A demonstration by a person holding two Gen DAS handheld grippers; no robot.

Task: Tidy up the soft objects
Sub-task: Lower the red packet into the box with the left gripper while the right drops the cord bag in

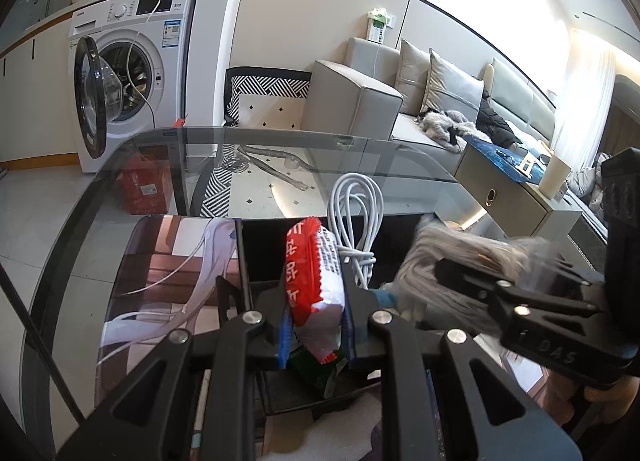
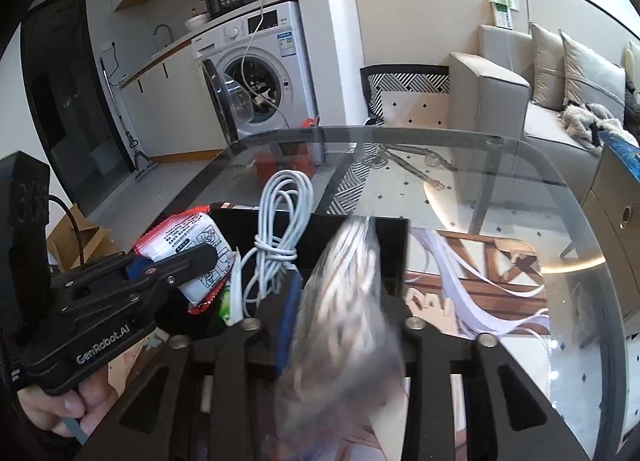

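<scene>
Over the black box (image 2: 394, 235), the left gripper (image 1: 314, 315) pinches an upright red-and-white packet (image 1: 314, 281) left of the coiled cable (image 2: 280, 237), while the right gripper (image 2: 344, 325) clamps a blurred clear bag (image 2: 346, 301) just right of it, both pointing boxward.

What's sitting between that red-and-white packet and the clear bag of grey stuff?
A coiled white cable stands between the red-and-white packet and the clear bag, clearest in the right wrist view.
</scene>
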